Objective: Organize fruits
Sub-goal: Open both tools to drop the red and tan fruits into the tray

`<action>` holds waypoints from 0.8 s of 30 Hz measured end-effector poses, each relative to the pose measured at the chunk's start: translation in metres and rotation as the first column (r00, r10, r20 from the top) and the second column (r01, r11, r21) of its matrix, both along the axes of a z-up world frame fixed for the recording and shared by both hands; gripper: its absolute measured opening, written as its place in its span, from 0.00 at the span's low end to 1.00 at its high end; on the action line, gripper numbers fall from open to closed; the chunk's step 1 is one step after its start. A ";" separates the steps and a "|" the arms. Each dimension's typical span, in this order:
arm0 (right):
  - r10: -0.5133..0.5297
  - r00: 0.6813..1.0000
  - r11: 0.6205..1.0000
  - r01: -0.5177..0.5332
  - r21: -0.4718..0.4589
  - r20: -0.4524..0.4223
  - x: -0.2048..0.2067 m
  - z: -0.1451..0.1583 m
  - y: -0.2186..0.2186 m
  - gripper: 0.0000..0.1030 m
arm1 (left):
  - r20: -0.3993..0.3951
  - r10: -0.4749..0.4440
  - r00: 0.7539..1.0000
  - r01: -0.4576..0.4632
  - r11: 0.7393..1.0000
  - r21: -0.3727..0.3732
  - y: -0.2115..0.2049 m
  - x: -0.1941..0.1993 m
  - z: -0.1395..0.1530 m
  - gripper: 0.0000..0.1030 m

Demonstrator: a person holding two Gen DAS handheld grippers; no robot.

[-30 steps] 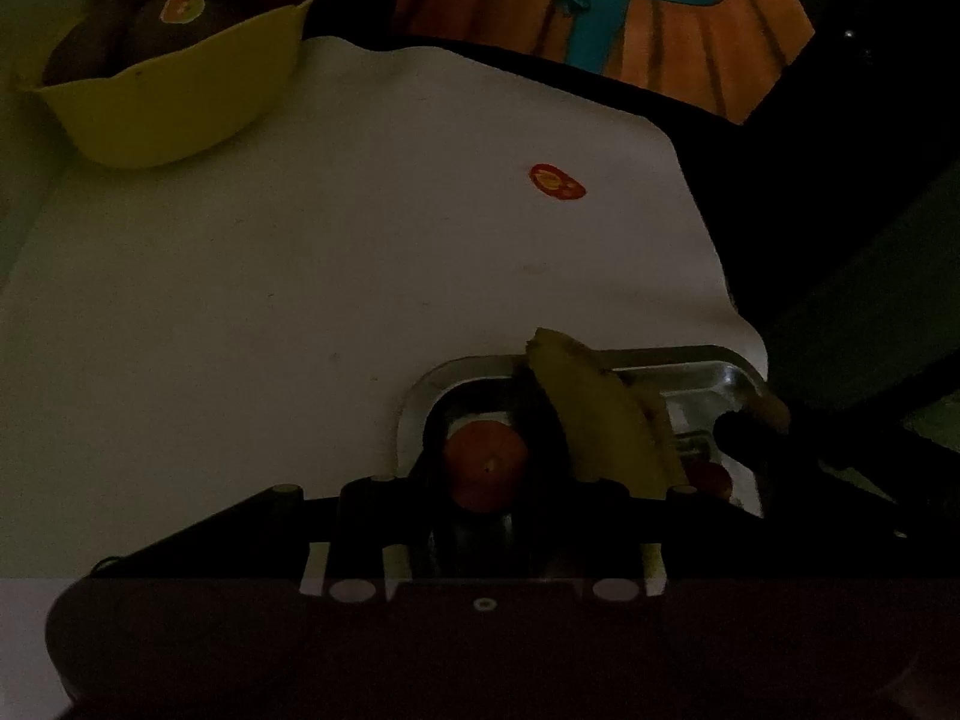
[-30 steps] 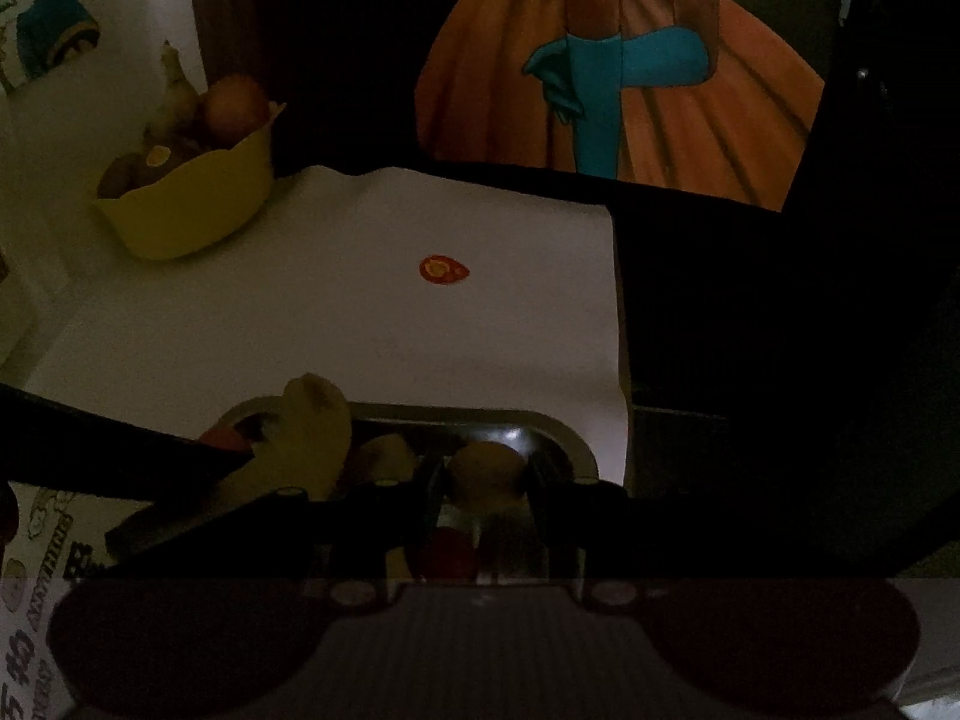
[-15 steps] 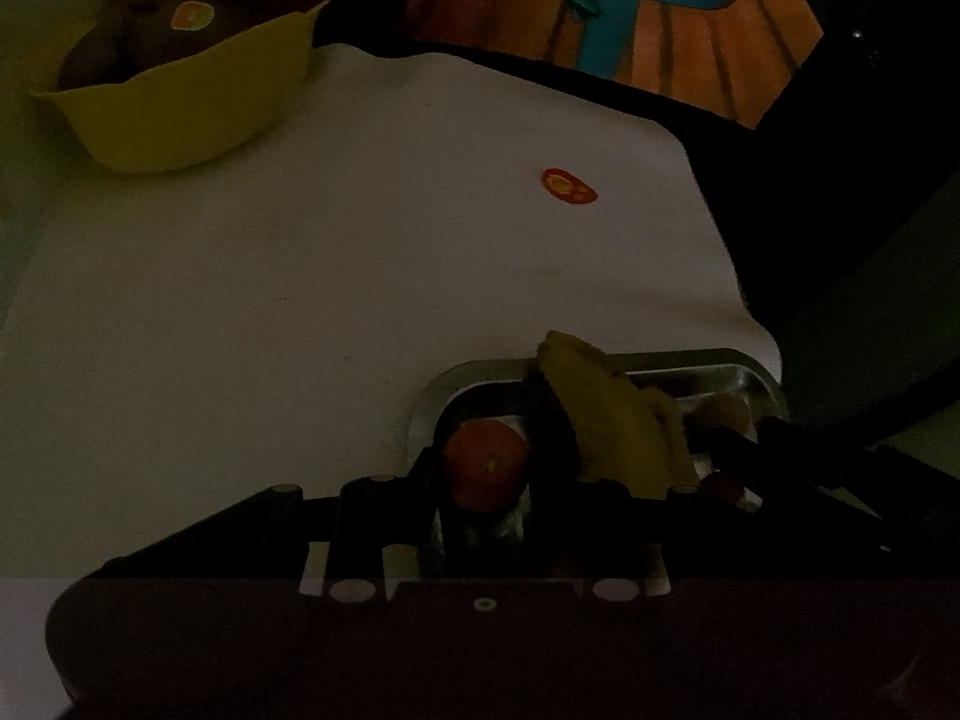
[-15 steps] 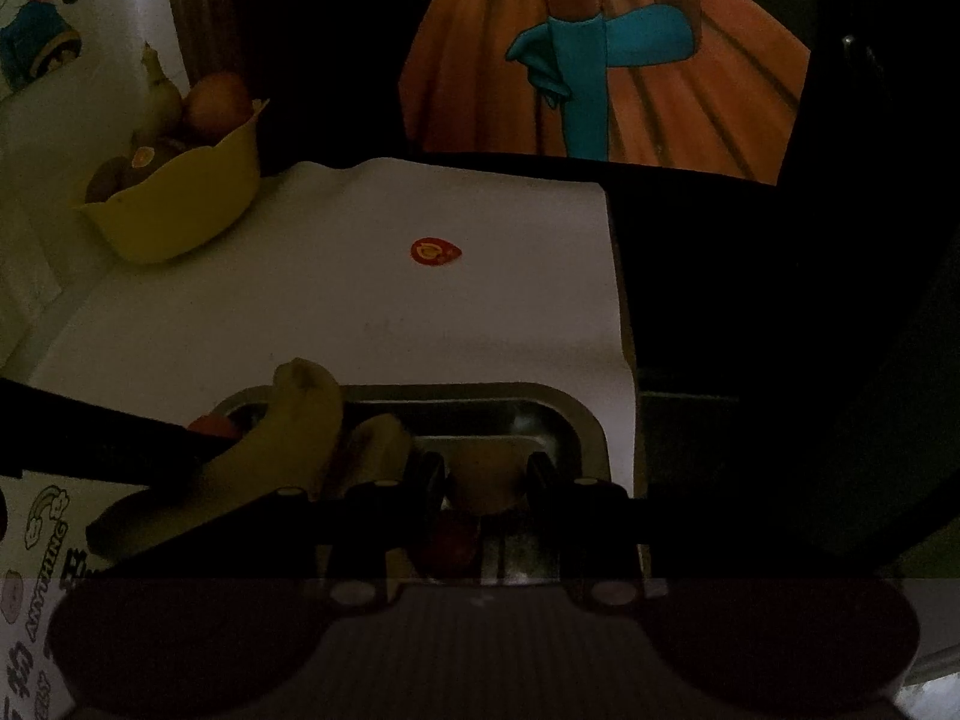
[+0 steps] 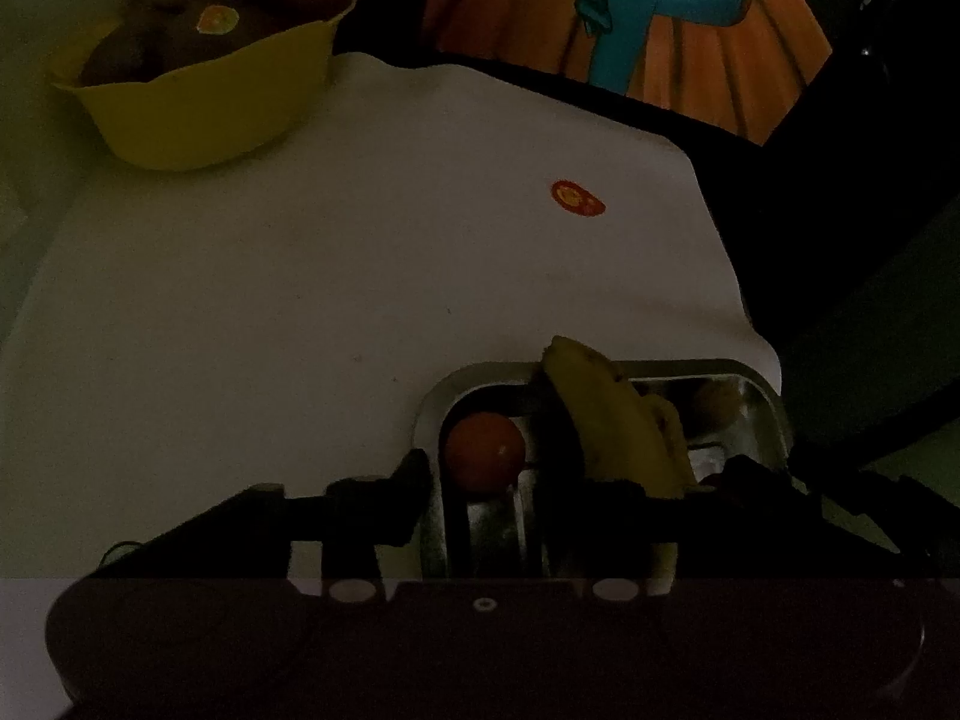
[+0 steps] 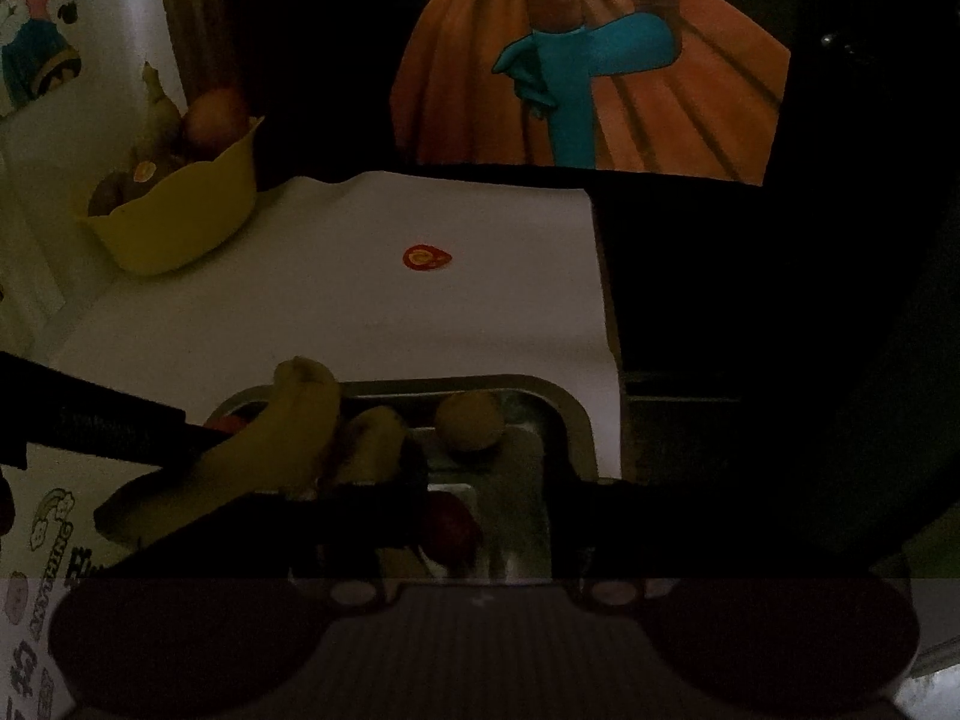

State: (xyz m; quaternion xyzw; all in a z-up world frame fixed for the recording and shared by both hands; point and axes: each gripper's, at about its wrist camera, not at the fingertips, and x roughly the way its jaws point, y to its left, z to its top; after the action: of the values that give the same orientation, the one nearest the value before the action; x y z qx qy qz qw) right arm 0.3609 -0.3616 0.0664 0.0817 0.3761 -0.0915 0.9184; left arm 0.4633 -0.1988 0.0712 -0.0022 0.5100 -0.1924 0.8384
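A metal tray (image 5: 600,369) sits at the near right edge of the white surface. My left gripper (image 5: 486,480) hangs over the tray's left compartment. Its jaws are opening, and a round orange-red fruit (image 5: 485,450) lies between them, free of both pads. A banana (image 5: 606,414) leans over the tray's divider. In the right wrist view, my right gripper (image 6: 489,483) is over the same tray (image 6: 540,389), jaws opening. A round brown fruit (image 6: 469,420) rests just past its fingertips. A dark red fruit (image 6: 451,525) lies low between the fingers, untouched. Bananas (image 6: 282,438) lie to the left.
A yellow bowl (image 5: 204,102) holding several fruits stands at the far left. A red sticker (image 5: 577,199) lies on the white surface (image 5: 300,276). Its right edge drops into darkness. An orange and blue picture (image 6: 600,60) stands behind. The left gripper's dark arm (image 6: 108,420) crosses the right view.
Both grippers' jaws have spread apart. The orange-red fruit has come free of the left pads. The brown fruit has left the right pads and lies in the tray.
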 end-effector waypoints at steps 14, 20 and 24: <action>0.003 0.999 1.000 -0.003 0.013 0.042 -0.016 0.009 -0.003 0.72 | 0.062 0.071 0.996 -0.073 0.996 0.043 0.003 -0.011 0.006 0.77; -0.001 0.999 1.000 0.000 0.019 0.054 -0.024 0.009 -0.002 0.80 | 0.126 0.144 0.982 -0.154 0.985 0.073 0.003 -0.020 0.013 0.95; -0.006 0.998 1.000 0.004 0.029 0.056 -0.031 0.012 -0.002 0.85 | 0.193 0.192 0.962 -0.209 0.975 0.075 0.009 -0.029 0.022 0.99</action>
State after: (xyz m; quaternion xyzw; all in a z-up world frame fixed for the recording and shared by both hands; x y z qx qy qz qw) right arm 0.3304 -0.3640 0.0780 0.0984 0.3513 -0.0861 0.9271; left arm 0.4341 -0.1900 0.0936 0.0038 0.4360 -0.0814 0.8962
